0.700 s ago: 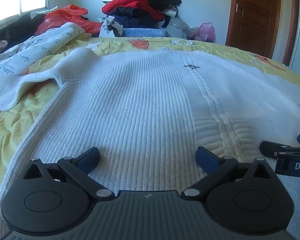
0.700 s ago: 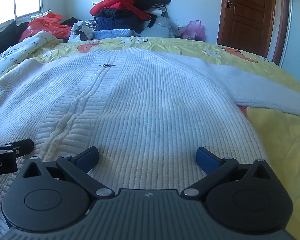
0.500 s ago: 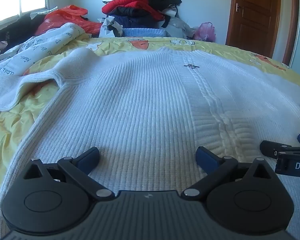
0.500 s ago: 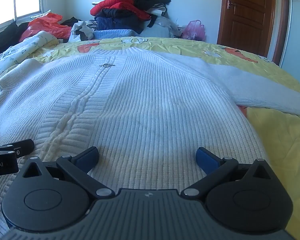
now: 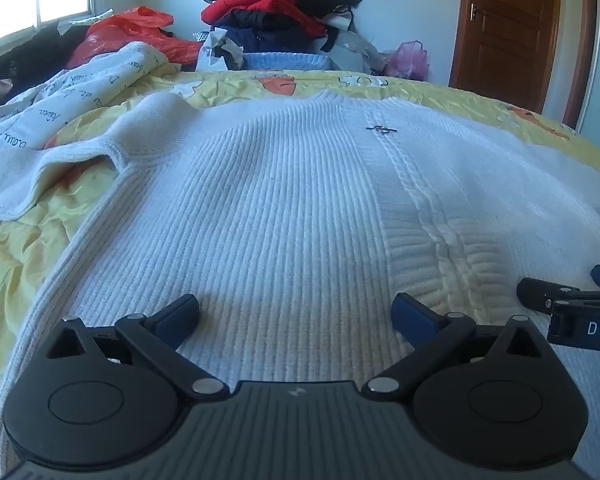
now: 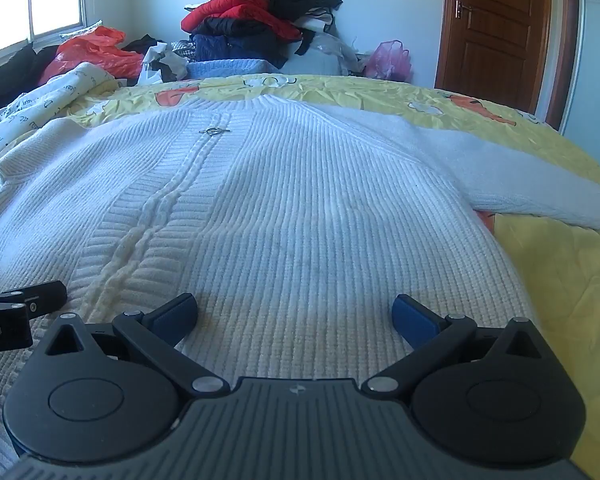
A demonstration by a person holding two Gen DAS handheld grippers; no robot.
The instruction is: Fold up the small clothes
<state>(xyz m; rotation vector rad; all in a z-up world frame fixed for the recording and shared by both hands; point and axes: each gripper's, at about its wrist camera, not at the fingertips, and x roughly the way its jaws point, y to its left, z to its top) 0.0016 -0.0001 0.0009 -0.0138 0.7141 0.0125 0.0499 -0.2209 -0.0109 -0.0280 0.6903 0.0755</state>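
Note:
A white ribbed knit cardigan (image 5: 284,200) lies spread flat, front up, on a yellow bedspread (image 5: 16,252). It also fills the right wrist view (image 6: 308,208). Its sleeves stretch out to the left (image 5: 40,176) and to the right (image 6: 512,168). A small metal clasp (image 5: 381,129) sits near the collar. My left gripper (image 5: 296,312) is open over the hem's left half, holding nothing. My right gripper (image 6: 294,312) is open over the hem's right half, holding nothing. Each gripper shows at the edge of the other's view.
A pile of red, black and blue clothes (image 6: 256,20) stands past the far edge of the bed. A white printed blanket (image 5: 60,116) and an orange plastic bag (image 5: 132,32) lie at the far left. A brown door (image 6: 500,32) is at the far right.

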